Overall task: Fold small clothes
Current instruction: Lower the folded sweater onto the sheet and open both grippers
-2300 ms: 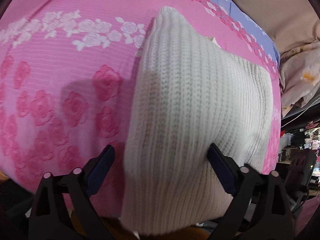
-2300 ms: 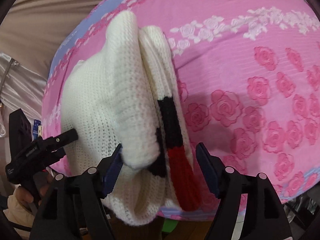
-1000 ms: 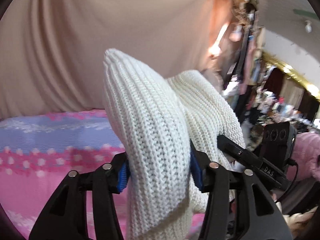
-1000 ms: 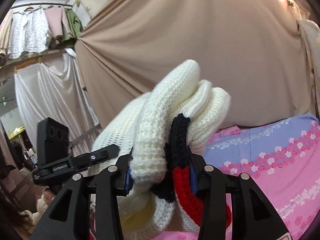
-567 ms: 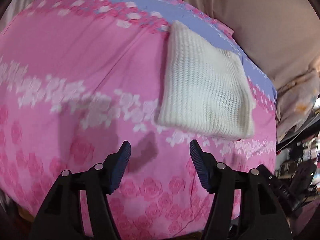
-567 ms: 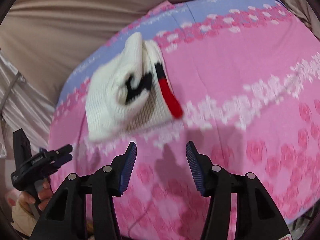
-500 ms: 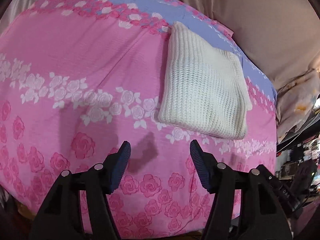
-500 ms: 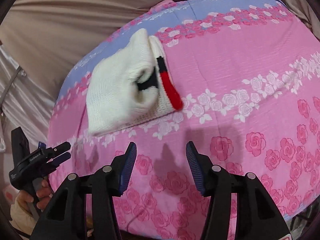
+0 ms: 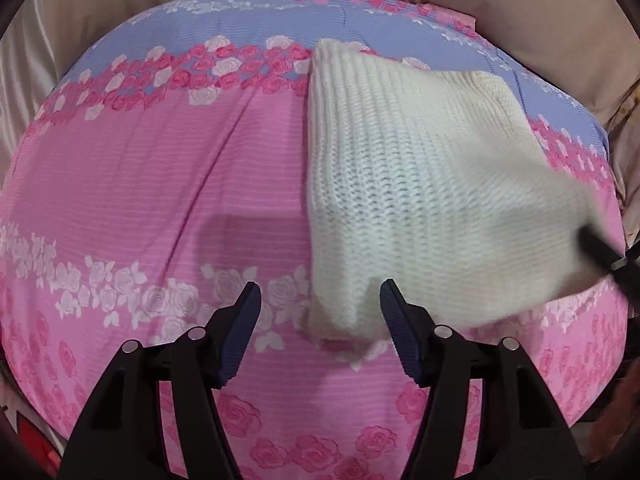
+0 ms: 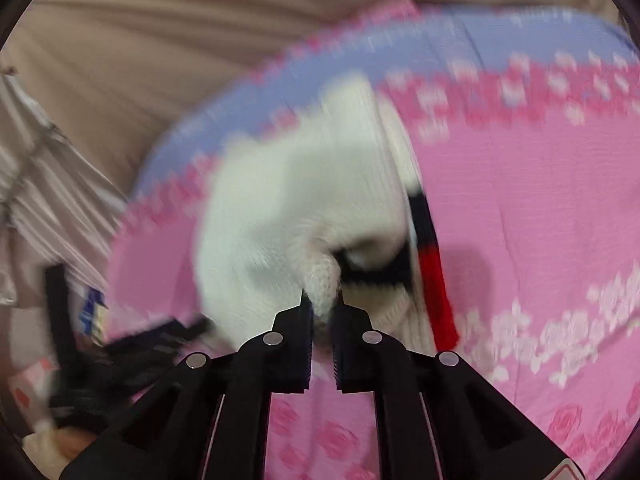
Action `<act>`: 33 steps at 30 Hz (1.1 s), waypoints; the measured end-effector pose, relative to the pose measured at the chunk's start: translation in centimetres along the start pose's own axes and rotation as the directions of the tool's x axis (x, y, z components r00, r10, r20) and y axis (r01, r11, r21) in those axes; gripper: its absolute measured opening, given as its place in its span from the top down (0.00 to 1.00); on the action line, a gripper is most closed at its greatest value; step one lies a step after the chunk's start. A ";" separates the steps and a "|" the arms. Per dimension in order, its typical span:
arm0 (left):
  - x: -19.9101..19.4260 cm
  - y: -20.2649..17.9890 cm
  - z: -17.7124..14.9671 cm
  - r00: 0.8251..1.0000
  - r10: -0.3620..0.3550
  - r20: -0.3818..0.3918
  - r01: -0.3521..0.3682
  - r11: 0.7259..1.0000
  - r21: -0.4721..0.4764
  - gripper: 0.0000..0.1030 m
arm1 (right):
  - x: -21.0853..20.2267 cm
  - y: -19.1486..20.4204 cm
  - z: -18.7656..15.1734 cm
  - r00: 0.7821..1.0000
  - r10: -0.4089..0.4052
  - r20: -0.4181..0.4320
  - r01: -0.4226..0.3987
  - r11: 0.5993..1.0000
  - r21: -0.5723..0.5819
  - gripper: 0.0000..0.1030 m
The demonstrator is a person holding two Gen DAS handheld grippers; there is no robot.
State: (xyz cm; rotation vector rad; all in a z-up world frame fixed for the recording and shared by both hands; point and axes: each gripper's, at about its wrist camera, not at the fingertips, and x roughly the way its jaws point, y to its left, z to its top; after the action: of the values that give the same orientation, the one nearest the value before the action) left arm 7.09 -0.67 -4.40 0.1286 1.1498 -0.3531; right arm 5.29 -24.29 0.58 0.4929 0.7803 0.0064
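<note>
We've got the right gripper (image 10: 322, 306) closing on a soft, floppy fold of the white knit sweater (image 9: 420, 184); left gripper (image 9: 320, 312), at its 6 o'clock corner, gapes empty

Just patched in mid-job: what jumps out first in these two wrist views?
The folded white knit sweater lies on the pink rose-print bedspread, near its blue band at the far edge. The right claw is closing on a nub of the sweater's near edge, beside the black-and-red trim. The left claw stands open at the sweater's near corner.
</note>
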 end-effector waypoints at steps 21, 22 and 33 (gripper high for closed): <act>-1.5 -3.4 0.4 0.996 0.089 0.027 -0.091 0.992 0.082 0.40 | 4.4 1.9 1.6 0.976 -0.208 -0.071 0.194 0.968 -0.162 0.89; -1.4 -3.5 0.5 0.995 0.093 0.029 -0.095 0.992 0.084 0.40 | 5.6 1.1 1.7 0.966 -0.238 -0.100 0.221 0.962 -0.159 0.92; -1.8 -1.1 -3.1 0.994 0.107 0.014 -0.108 0.994 0.009 0.39 | 0.3 1.8 -3.1 0.959 -0.285 -0.012 0.279 0.947 -0.156 0.90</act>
State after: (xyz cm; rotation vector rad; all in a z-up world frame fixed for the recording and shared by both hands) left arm 3.37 -0.48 -3.90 0.1955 1.1236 -0.2637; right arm 3.71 -21.33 -0.75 0.2328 0.8716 -0.1910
